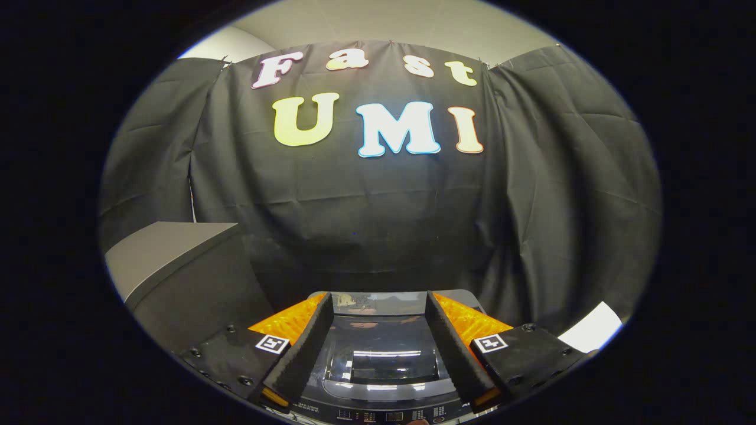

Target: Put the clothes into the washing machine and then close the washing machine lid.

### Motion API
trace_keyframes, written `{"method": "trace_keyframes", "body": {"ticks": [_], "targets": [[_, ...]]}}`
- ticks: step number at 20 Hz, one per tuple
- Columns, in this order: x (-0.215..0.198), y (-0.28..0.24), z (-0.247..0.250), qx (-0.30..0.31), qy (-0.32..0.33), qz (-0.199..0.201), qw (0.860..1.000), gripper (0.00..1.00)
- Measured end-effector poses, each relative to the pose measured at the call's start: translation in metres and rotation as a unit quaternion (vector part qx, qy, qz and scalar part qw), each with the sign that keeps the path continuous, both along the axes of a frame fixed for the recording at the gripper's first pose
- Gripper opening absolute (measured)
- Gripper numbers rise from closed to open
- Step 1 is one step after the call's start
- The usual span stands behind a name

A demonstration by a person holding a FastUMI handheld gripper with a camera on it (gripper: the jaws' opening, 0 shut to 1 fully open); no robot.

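The gripper [375,307] stood released, its two fingers [298,354] spread wide and holding nothing. The washer [378,407] sat directly below and between them, its glass lid [378,354] down flat over the tub, the control strip at its near edge. A grey box [171,260] stood left of the washer. A white sheet [590,333] lay to the washer's right. I could not tell where the clothes were.
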State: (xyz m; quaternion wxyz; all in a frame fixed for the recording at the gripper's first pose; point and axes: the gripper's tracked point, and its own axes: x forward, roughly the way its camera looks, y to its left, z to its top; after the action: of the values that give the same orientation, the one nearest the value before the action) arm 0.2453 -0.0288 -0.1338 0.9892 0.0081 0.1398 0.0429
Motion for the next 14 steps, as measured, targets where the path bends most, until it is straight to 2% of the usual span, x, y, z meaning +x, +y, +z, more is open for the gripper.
{"method": "trace_keyframes", "body": {"ticks": [6, 14], "targets": [[-0.024, 0.004, 0.039, 0.0, -0.033, 0.001, 0.999, 0.98], [-0.076, -0.001, 0.104, 0.004, -0.087, -0.002, 0.996, 0.98]]}}
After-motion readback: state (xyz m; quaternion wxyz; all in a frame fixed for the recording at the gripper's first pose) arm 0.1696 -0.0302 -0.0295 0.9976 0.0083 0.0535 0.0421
